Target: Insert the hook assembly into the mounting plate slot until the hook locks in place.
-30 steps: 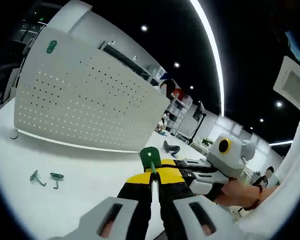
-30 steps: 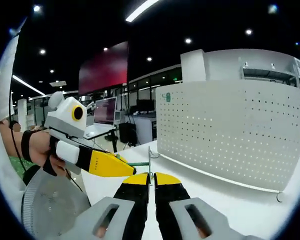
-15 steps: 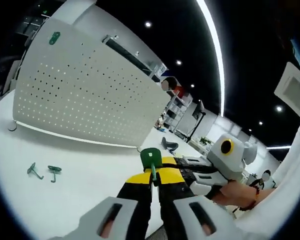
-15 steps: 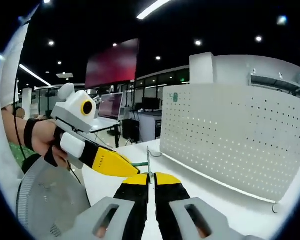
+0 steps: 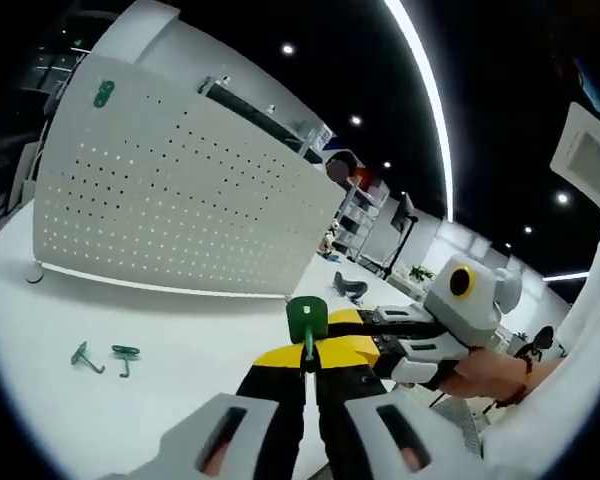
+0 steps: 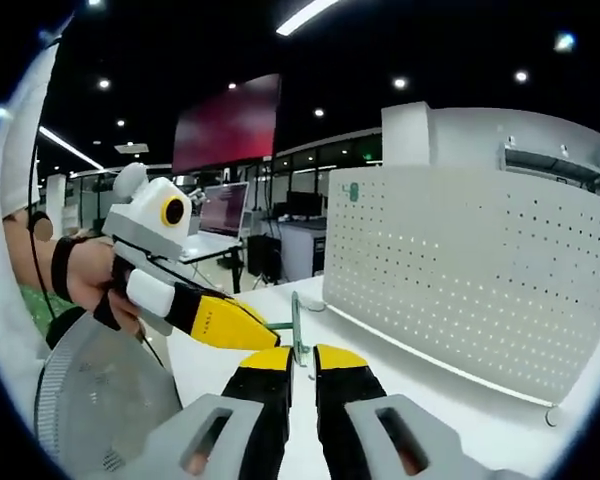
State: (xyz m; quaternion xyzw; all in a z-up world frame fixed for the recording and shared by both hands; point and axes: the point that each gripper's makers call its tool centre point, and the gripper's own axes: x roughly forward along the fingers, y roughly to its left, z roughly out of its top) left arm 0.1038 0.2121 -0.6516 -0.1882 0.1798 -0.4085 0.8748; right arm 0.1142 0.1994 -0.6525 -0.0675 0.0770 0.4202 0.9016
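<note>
Left gripper view has my left gripper (image 5: 307, 362) pinched narrow on the thin stem of a small green hook assembly with a flat rounded plate at its top (image 5: 305, 322); the stem runs straight out along the jaws, plate end farthest from me, and the plate shows its broad face with two small holes. My right gripper (image 5: 352, 332) reaches in from the right, its yellow tips right against the same piece just behind the plate. Beyond, a white perforated mounting plate standing upright on the table (image 5: 170, 195) stretches across the far left, with a small green fitting (image 5: 103, 94) on its upper left corner, and two loose green metal hooks (image 5: 104, 355) lie on the white table (image 5: 170, 350) to the near left, well apart from my grippers. Right gripper view turns the same hook assembly (image 6: 296, 328) edge-on: the plate is a thin upright sliver rising between the tips of my right gripper (image 6: 298, 362), whose jaws stand slightly apart around it, and the stem runs sideways to the left into the yellow tips of my left gripper (image 6: 265, 333). The mounting plate (image 6: 470, 265) stands to the far right here, green fitting (image 6: 351, 191) at its top corner. Faint small lettering on the left gripper's yellow finger is too small to read.
</note>
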